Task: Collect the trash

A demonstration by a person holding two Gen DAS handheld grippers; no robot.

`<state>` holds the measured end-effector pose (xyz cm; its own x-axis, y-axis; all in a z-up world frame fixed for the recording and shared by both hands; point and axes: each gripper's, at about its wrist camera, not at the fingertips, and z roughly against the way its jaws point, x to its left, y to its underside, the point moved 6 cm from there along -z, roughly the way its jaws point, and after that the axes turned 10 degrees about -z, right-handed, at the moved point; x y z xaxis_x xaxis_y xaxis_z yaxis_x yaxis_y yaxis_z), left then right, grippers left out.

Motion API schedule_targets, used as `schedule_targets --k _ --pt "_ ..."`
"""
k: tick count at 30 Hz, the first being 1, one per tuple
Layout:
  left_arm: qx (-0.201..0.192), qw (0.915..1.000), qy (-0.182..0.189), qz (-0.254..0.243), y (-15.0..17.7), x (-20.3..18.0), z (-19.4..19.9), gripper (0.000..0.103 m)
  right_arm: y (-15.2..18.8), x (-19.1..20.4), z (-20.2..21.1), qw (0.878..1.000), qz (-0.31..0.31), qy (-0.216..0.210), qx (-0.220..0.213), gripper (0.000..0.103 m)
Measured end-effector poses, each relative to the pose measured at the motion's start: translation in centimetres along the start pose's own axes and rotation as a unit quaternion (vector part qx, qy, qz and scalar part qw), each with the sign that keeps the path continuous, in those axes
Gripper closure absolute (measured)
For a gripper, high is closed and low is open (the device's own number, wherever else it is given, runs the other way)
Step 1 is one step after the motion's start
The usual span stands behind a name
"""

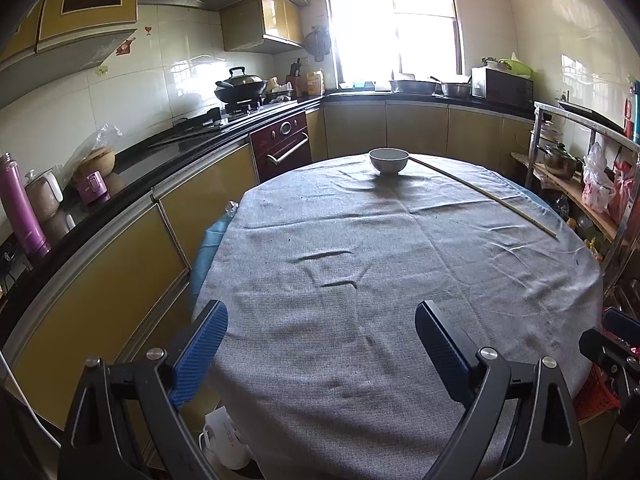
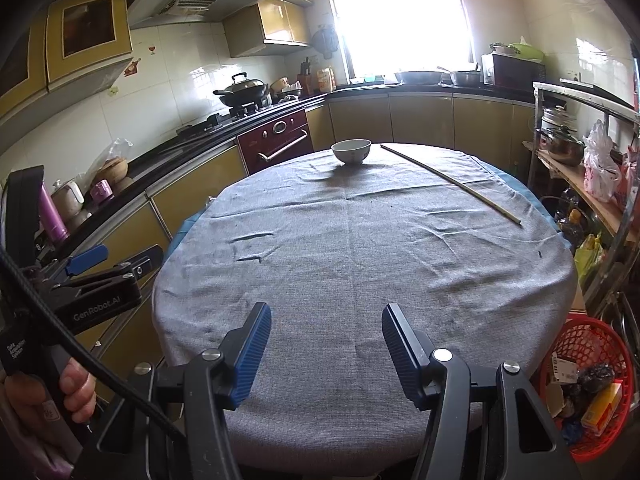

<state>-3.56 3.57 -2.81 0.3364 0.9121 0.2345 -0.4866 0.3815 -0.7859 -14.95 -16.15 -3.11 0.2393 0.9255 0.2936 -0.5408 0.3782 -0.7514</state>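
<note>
You hold two grippers over the near edge of a round table (image 1: 400,320) covered by one grey cloth. Your left gripper (image 1: 322,344) stands released, its two blue pads wide apart with only cloth showing between them. Your right gripper (image 2: 326,340) is likewise released, two blue pads apart and nothing between them. In the right wrist view your left gripper also shows from the side at the left edge, with your left hand (image 2: 60,392) wrapped round its handle.

On the table you have just two things: one white bowl (image 1: 389,161) upright near the far edge, and one long thin stick (image 1: 484,194) lying flat, running from just beside the bowl toward the right edge. The two are close at the far end, but whether they touch you cannot tell.

The trash sits off the table: one red mesh basket (image 2: 580,340) stands on the floor at your right, beside the table's near edge, holding several packets and wrappers, among them one yellow-orange box (image 2: 604,404) and a white labelled scrap (image 2: 562,368); the exact count of pieces is unclear.

On the counter at the left you have one black wok (image 1: 240,87) with a lid on the stove and one pink bottle (image 1: 24,208).
</note>
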Motion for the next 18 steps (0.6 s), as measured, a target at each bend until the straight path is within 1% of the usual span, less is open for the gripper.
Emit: schedule_targets --k 18 --pt "0.005 1.0000 0.001 -0.001 0.26 -0.11 -0.18 0.008 -0.02 0.04 0.04 1.000 0.000 0.001 0.001 0.041"
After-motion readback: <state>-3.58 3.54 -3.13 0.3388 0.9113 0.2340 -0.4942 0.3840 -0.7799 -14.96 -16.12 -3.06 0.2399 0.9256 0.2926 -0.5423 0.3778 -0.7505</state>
